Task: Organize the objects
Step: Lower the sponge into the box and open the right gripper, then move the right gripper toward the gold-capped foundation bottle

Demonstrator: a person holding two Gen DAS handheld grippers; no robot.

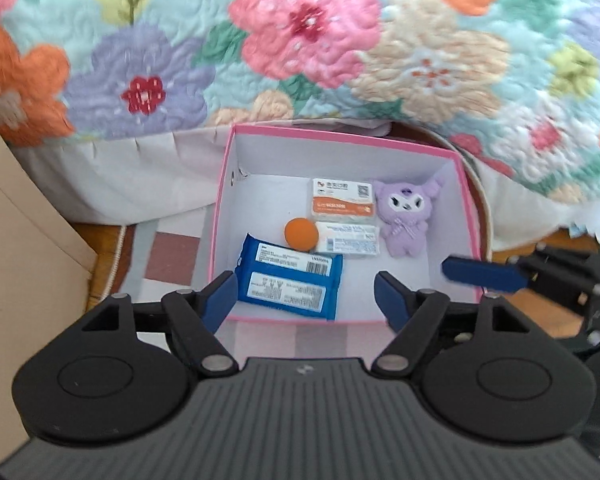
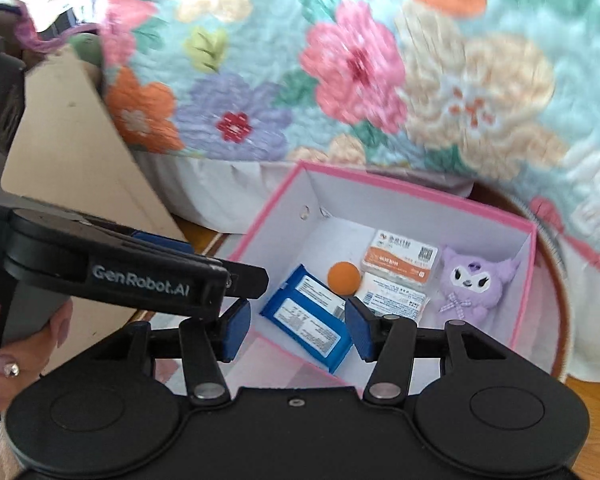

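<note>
We hold the left gripper [image 1: 305, 296] spread and empty above the pink-rimmed white cardboard box [image 1: 342, 138]. Inside, the blue plastic wipes packet [image 1: 290, 280] lies at eleven o'clock, the small orange ball [image 1: 301, 233] at twelve, the purple plush doll [image 1: 409, 216] at one. Our right gripper [image 2: 297, 330] gapes empty too.

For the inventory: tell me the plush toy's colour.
Lilac, with a white face; the plush toy shows best in the right wrist view.

A pink box [image 1: 469, 184] sits on a checked rug [image 1: 168, 252] on the wooden floor [image 1: 108, 268], beside the bed [image 1: 300, 40].
</note>
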